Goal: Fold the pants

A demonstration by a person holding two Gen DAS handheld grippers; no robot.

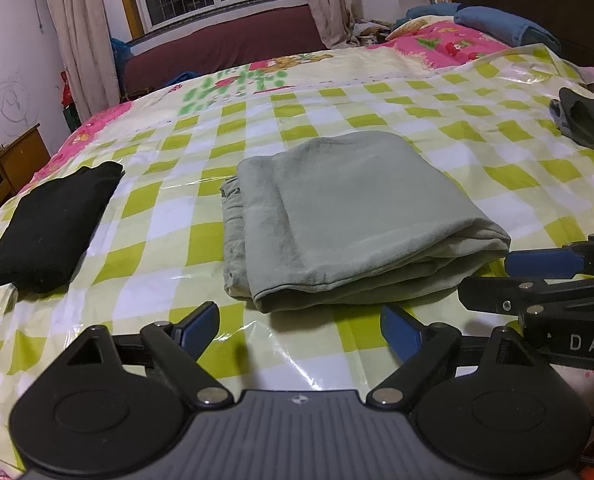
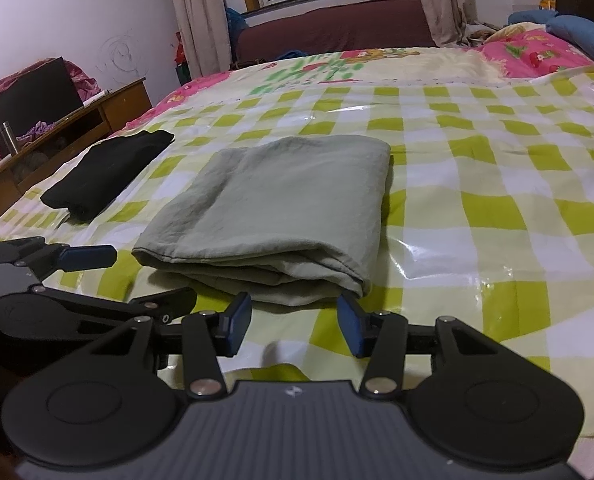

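Black cloth, a folded bundle (image 1: 53, 228), lies at the left of the bed's green-and-white checked plastic sheet (image 1: 477, 160). Midway across sit the sage-green pants (image 1: 349, 216), folded into a thick, tidy rectangle, its layered edge facing both tools. Just short of that edge the left hand-held gripper (image 1: 300, 326) is spread wide and empty; the right hand-held gripper (image 2: 295, 326) stands partly spread beside the bundle's near right corner, pinching nothing. The folding looks finished, both tools let go. Next likely comes setting the bundle aside, which calls for closing on all layers so they do not slide apart.
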